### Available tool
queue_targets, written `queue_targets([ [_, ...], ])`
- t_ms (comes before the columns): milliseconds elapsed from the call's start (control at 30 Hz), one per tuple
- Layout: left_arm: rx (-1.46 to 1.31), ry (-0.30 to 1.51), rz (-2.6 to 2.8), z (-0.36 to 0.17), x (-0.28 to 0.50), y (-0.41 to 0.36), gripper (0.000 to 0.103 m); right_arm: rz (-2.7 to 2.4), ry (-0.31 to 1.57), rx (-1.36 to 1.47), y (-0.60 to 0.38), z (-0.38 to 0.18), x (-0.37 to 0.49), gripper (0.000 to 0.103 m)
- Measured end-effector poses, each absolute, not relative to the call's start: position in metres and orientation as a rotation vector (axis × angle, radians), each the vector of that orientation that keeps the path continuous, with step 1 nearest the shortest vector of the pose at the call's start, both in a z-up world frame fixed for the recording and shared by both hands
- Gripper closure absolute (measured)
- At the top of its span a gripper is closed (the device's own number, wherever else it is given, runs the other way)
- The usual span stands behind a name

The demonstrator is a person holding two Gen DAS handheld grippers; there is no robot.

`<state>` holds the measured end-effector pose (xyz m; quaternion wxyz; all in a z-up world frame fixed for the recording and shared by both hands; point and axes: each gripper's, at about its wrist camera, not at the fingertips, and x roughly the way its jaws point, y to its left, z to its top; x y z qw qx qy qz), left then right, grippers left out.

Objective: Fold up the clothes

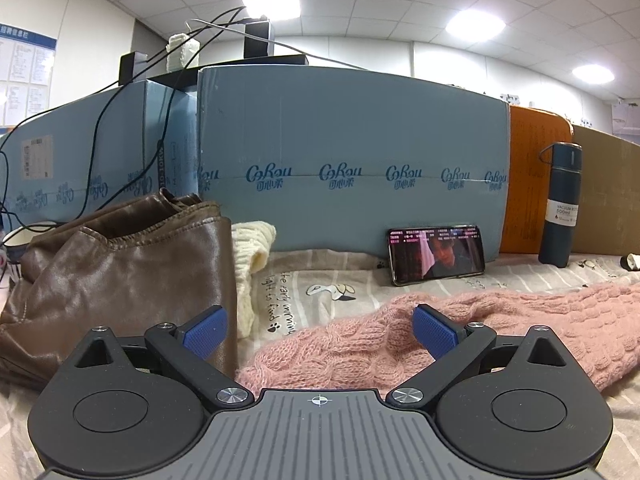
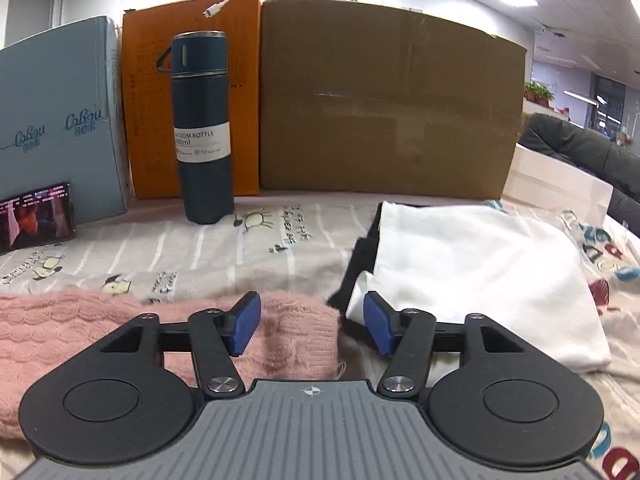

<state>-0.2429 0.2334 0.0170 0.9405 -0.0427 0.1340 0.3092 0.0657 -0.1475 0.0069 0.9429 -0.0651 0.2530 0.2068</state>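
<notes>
A pink knitted sweater (image 1: 460, 332) lies across the patterned sheet (image 1: 320, 276). My left gripper (image 1: 320, 330) is open just above its left end, with the blue pads on either side of the knit. In the right wrist view the sweater (image 2: 60, 328) runs from the left to under my right gripper (image 2: 312, 322), which is open over its right end. A folded white garment (image 2: 472, 276) lies on a black one (image 2: 356, 276) just right of that gripper. A brown leather garment (image 1: 120, 280) and a cream knit (image 1: 250, 256) are piled left of the left gripper.
A wall of boxes backs the bed: blue ones (image 1: 352, 152), an orange one (image 2: 192, 92) and a brown carton (image 2: 388, 100). A dark vacuum bottle (image 2: 202, 128) and a propped phone (image 1: 436, 254) stand before them. Cables hang at left (image 1: 100, 120).
</notes>
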Motion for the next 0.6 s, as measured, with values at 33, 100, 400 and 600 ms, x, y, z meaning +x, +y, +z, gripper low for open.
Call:
queue_targets([
  [33, -0.087, 0.274, 0.631, 0.017, -0.243, 0.233, 0.003, 0.428, 0.528, -0.127, -0.149, 0.004, 0.065, 0.047],
  [100, -0.087, 0.274, 0.630, 0.017, -0.243, 0.233, 0.003, 0.435, 0.548, -0.120, -0.152, -0.001, 0.065, 0.050],
  [400, -0.087, 0.277, 0.626, 0.017, -0.242, 0.233, 0.002, 0.466, 0.446, -0.158, -0.150, 0.008, 0.047, 0.086],
  [600, -0.088, 0.277, 0.624, 0.017, -0.242, 0.233, 0.002, 0.496, 0.341, -0.207, -0.138, 0.033, 0.052, 0.086],
])
